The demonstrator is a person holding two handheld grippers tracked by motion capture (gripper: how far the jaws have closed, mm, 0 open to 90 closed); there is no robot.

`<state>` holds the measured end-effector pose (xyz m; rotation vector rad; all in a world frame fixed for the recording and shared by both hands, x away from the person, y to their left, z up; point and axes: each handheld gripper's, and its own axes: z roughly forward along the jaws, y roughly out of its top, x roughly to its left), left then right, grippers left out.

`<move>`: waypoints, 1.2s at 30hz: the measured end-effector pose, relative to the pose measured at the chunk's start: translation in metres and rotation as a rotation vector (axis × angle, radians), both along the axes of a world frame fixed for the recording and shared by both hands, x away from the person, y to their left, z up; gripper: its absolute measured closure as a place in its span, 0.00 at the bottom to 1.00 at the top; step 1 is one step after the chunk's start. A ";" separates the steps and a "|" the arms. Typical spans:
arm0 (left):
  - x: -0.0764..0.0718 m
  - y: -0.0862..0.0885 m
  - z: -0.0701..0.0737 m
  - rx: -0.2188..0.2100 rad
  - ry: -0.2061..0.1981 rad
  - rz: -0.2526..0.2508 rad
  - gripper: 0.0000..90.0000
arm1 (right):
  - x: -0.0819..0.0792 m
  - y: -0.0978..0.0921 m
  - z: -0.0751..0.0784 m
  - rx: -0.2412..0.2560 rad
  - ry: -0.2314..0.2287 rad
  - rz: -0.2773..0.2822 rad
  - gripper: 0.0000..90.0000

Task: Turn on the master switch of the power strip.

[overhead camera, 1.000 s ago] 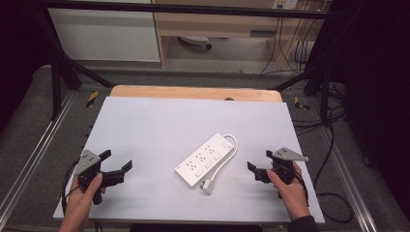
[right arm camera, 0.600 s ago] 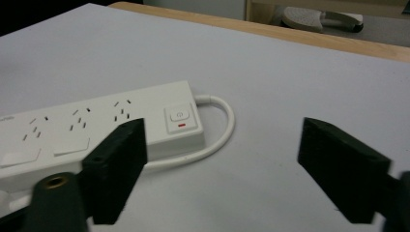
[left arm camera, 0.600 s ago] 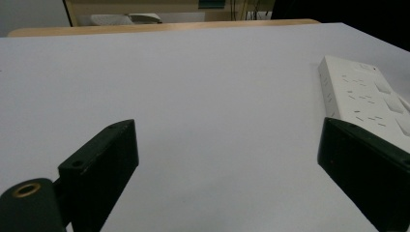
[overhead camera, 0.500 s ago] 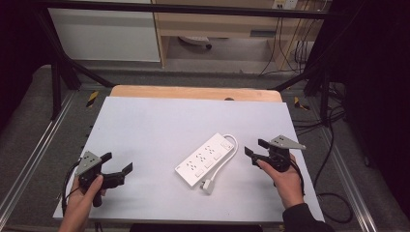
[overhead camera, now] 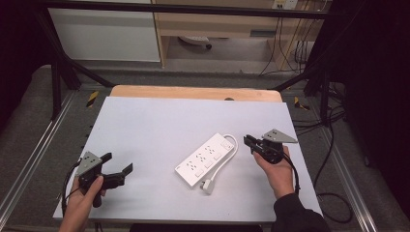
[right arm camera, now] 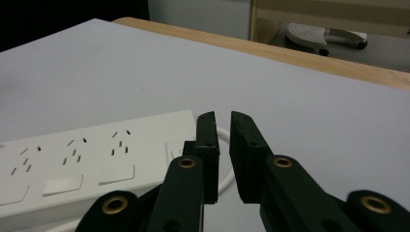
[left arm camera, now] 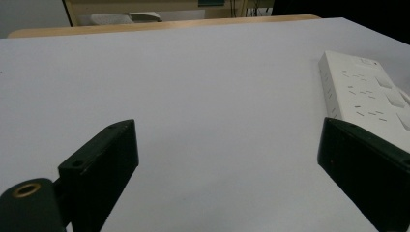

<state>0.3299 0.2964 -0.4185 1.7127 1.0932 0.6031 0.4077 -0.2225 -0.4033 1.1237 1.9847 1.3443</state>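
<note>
A white power strip (overhead camera: 205, 160) lies diagonally on the middle of the white table (overhead camera: 169, 121). Its cord (overhead camera: 231, 153) loops round the far end and runs back to the plug (overhead camera: 208, 186) at the near end. My right gripper (overhead camera: 247, 141) hovers just right of the strip's far end, pointing at it, jaws shut with only a thin slit and nothing between them. In the right gripper view its tips (right arm camera: 222, 118) hang over the cord beside the strip (right arm camera: 72, 159). My left gripper (overhead camera: 117, 162) is wide open near the front left corner, with the strip (left arm camera: 367, 96) off to its right.
A wooden strip (overhead camera: 193, 92) borders the table's far edge. Metal frame rails (overhead camera: 34, 159) run along both sides. Cables (overhead camera: 333, 145) trail over the floor at the right. Bare table surface lies between the left gripper and the strip.
The right gripper has moved forward and left, up to the far end of the power strip, and its jaws have come together. The left gripper has barely moved.
</note>
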 end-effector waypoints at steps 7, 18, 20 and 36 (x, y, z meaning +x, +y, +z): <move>0.000 0.001 0.000 0.005 0.001 0.005 0.08 | 0.008 0.005 -0.002 -0.001 0.024 -0.005 1.00; -0.001 0.001 0.000 0.019 -0.005 0.011 0.08 | 0.018 0.020 -0.006 -0.038 0.052 0.028 1.00; -0.001 0.001 0.000 0.021 -0.006 0.012 0.08 | 0.018 0.021 -0.007 -0.039 0.060 0.030 1.00; -0.001 0.002 0.000 0.030 -0.009 0.013 0.08 | 0.027 0.039 -0.016 -0.064 0.118 0.059 1.00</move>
